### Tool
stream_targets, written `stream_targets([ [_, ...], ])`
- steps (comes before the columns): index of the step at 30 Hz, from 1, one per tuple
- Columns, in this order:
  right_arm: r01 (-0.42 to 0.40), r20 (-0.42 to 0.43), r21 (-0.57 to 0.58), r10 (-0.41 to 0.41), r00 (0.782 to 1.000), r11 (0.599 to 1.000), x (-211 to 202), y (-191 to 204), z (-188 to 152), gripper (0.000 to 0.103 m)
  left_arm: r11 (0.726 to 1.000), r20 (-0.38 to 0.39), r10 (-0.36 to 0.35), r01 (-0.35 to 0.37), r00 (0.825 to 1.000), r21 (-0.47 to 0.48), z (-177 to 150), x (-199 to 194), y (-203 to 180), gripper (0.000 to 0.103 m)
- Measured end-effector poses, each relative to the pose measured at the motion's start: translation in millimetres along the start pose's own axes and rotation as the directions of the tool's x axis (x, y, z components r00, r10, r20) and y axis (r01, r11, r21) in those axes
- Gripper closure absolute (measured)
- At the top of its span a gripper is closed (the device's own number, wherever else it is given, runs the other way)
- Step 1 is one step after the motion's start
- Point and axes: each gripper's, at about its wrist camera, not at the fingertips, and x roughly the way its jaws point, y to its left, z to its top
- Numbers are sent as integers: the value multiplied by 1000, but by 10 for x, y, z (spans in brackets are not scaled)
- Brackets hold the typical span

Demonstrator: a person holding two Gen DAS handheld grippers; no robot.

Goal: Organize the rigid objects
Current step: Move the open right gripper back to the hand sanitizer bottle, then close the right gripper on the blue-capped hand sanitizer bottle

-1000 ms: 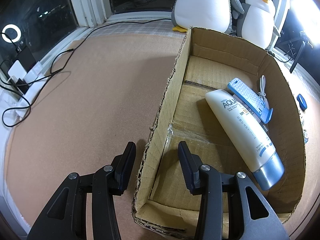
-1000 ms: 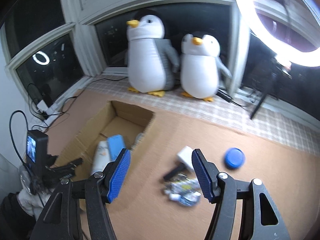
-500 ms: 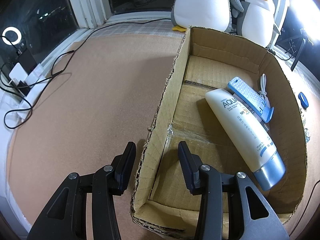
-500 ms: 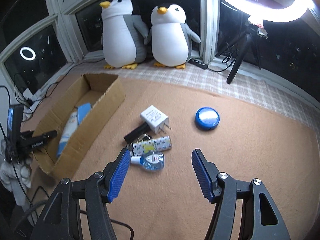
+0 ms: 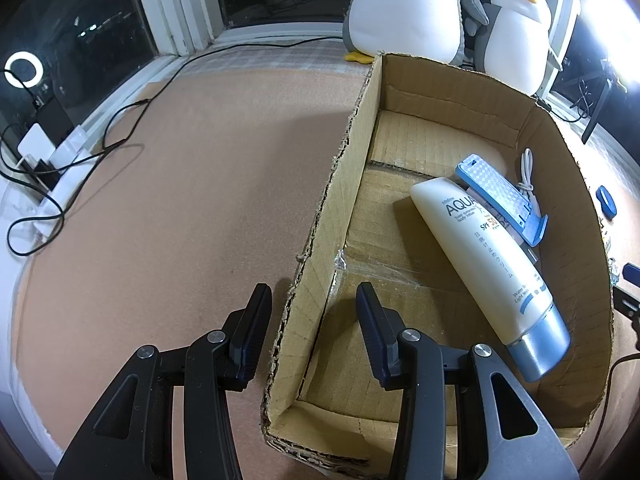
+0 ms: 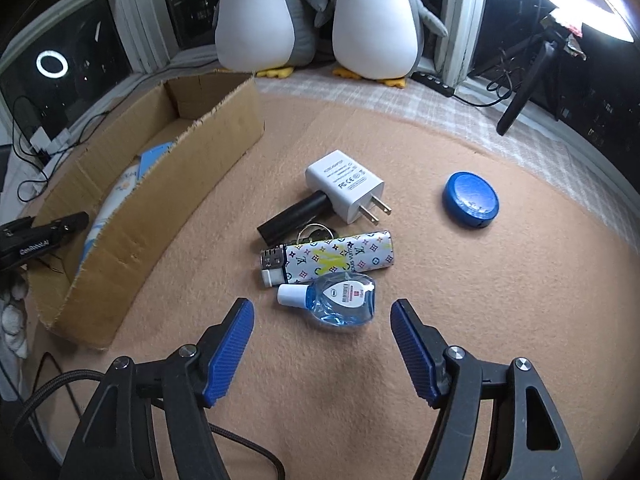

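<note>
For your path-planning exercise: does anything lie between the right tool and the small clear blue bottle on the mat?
Nothing visible does. The right tool is opening, with bare mat between it and the blue bottle. The patterned lighter lies beyond the bottle.

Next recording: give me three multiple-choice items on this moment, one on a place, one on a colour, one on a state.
1. Where does the sunscreen tube lie?
A. Inside the cardboard box
B. On the mat
C. On the windowsill

2. What colour is the round lid on the mat?
A. Red
B. Blue
C. White

3. What is between the right tool's fingers?
A. The charger
B. The lighter
C. Nothing

Answers: 1 A, the tube rests on the box floor; 2 B, it is plainly blue; 3 C, the opening jaws stand clear, short of the small bottle.
</note>
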Motion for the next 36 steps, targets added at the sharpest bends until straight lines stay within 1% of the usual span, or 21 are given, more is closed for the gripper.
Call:
stream_targets([
  [12, 34, -55, -6, -34, 998, 999, 178, -1, 64, 36, 1000, -1, -7, 7, 1000, -8, -7, 1, 2, 61],
  [21, 24, -68, 15, -23, 997, 1000, 207, -30, 96, 38, 1000, -1, -8, 8, 1000, -8, -6, 1, 4, 61],
  [23, 25, -69, 14, -24, 997, 1000, 211, -32, 107, 41, 1000, -1, -7, 7, 1000, -7, -6, 0, 0, 61],
  [25, 25, -68, 15, -24, 997, 1000, 203, -40, 117, 50, 1000, -1, -8, 8, 1000, -8, -6, 0, 2, 61],
  [31, 16, -68, 22, -14, 998, 1000, 179, -64, 85, 50, 1000, 0, -7, 7, 1000, -7, -6, 0, 3, 61],
  [36, 14, -46, 27, -13, 999, 1000, 36, -69, 43, 50, 1000, -1, -10, 10, 1000, -9, -3, -2, 14, 61],
])
